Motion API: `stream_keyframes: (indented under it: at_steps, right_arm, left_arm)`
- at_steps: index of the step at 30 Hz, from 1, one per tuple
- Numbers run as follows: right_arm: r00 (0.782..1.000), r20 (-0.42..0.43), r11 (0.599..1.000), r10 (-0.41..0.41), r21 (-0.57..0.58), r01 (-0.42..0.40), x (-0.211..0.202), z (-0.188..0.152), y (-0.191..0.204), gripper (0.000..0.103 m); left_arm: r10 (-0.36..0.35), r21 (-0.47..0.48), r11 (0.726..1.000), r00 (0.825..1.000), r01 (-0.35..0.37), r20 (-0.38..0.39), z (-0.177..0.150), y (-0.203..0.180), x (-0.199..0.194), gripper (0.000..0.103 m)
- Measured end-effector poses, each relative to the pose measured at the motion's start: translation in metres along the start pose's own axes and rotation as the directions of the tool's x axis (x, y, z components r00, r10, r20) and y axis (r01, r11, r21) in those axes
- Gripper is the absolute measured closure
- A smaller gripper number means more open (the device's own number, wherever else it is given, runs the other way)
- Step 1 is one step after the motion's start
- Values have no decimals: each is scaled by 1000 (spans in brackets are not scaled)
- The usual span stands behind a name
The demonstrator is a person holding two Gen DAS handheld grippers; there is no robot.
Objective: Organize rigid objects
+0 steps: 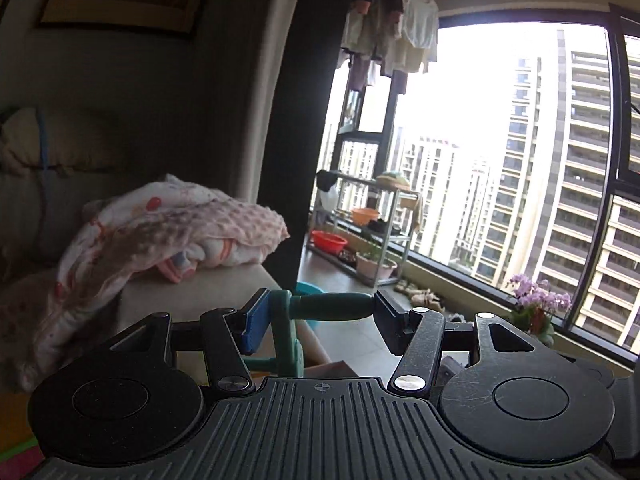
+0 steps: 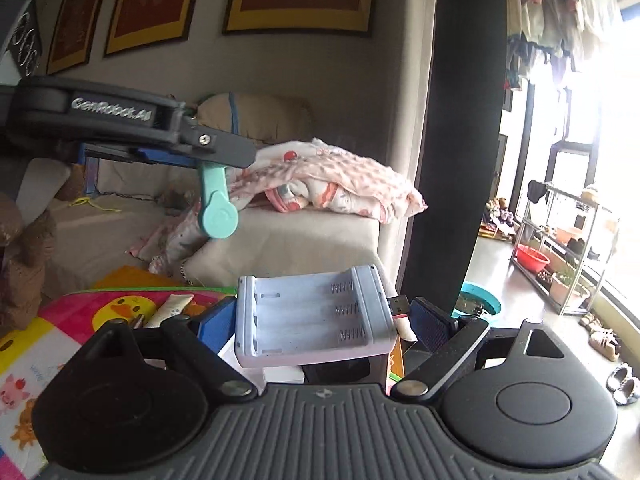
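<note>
My left gripper point(image 1: 316, 312) is shut on a teal plastic tool point(image 1: 332, 307), its handle clamped sideways between the blue pads and its frame hanging below. In the right wrist view the left gripper point(image 2: 224, 152) is raised at upper left, with the teal tool's round end point(image 2: 218, 212) dangling beneath it. My right gripper point(image 2: 320, 320) is shut on a pale blue battery charger point(image 2: 316, 316) with empty spring slots, a USB plug at its right side, held level above the mat.
A beige sofa point(image 2: 280, 248) with a pink dotted blanket point(image 2: 332, 188) lies ahead. A colourful play mat point(image 2: 60, 320) holds a white tube point(image 2: 170, 310) and small items. A dark pillar point(image 2: 464, 120), a balcony rack point(image 2: 560, 248) with basins and a teal basin point(image 2: 480, 302) stand right.
</note>
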State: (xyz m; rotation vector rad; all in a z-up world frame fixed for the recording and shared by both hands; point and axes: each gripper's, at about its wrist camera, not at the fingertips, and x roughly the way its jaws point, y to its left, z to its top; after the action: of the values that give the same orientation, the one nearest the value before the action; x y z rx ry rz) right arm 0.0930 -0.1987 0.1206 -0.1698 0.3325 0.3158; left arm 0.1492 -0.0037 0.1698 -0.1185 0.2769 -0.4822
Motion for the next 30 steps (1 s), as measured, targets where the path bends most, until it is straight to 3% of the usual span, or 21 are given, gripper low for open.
stream_keyframes:
  at_steps: [2,3,6,9,12,16,20,23,27,30]
  right_arm:
    - [1000,17,1000,16,10,-16,12,-4,1,10]
    - [999,26,999,28,14,-29,18,-7,2,7]
    - [998,-34,999,53,16,-52,39,-18,11,3]
    - [988,-102,993,113,38,-109,42,-33,16,3]
    - [988,-110,994,105,-3,-106,30,-48,22,3]
    - [985,-140,992,96,-70,-107,16,-65,33,3]
    - [973,-194,983,127,-108,-150,9,-77,51,3]
    - [966,-218,977,137,-131,-169,12,-79,66,3]
    - [949,-262,972,176,-104,-209,30,-61,81,4]
    - [937,-289,971,198,-72,-228,46,-38,89,4]
  left_arm:
    - [-20,-27,999,999,19,-31,-9,12,23,42]
    - [-23,-47,999,996,19,-86,-16,18,38,42]
    - [-1,-76,997,985,-12,-170,-46,35,60,44]
    - [17,-121,992,992,-32,-126,-59,56,44,44]
    - [73,-161,983,992,-90,-106,-65,80,19,44]
    - [225,-167,955,964,-247,-140,-87,105,-19,44]
    - [343,-217,903,927,-370,-153,-116,124,-61,44]
    - [390,-253,871,906,-422,-167,-137,131,-85,44]
    - [428,-222,855,880,-469,-209,-157,134,-90,44]
    - [407,-264,853,890,-451,-204,-165,138,-94,44]
